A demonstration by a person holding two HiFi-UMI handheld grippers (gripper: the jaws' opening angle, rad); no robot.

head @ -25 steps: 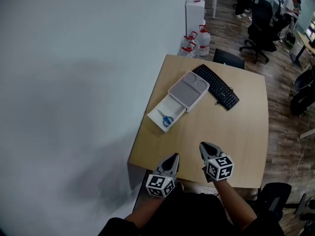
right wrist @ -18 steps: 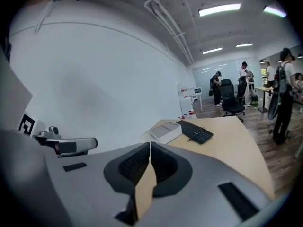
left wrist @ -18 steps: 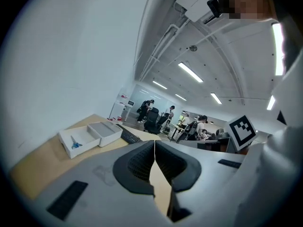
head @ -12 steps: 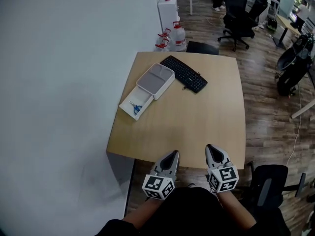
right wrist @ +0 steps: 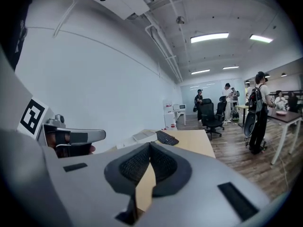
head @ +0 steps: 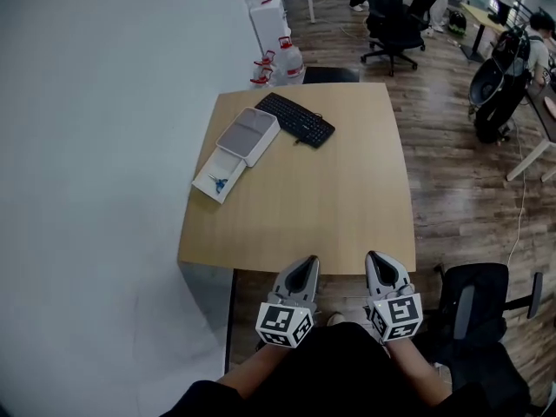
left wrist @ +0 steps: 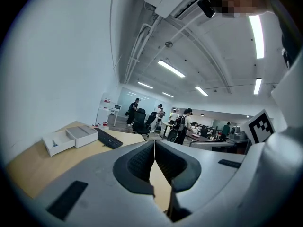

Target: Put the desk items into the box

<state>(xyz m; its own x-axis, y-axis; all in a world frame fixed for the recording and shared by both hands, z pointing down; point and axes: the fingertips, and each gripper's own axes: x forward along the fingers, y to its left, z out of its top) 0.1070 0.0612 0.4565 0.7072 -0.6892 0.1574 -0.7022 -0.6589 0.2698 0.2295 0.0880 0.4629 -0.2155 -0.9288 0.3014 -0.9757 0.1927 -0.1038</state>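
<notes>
A white box (head: pixel 249 133) lies at the far left of the wooden desk (head: pixel 330 207), its drawer (head: pixel 211 176) pulled out toward me. Blue scissors (head: pixel 217 182) lie inside the drawer. A black keyboard (head: pixel 295 118) sits to the right of the box. My left gripper (head: pixel 306 262) and right gripper (head: pixel 380 258) hang side by side just off the desk's near edge, far from the box. Both are shut with nothing between the pads. The left gripper view shows the box (left wrist: pixel 81 135) and keyboard (left wrist: pixel 109 139) small and distant past its closed jaws.
A white wall runs along the desk's left side. Water jugs (head: pixel 271 63) stand beyond the far edge, and a black chair (head: pixel 476 298) is close on my right. Office chairs (head: pixel 388 26) and people fill the wood-floored room behind.
The desk has drawn away and looks smaller. Both grippers, earlier over its near edge, now sit in front of the edge. The box, scissors and keyboard have not shifted on the desk.
</notes>
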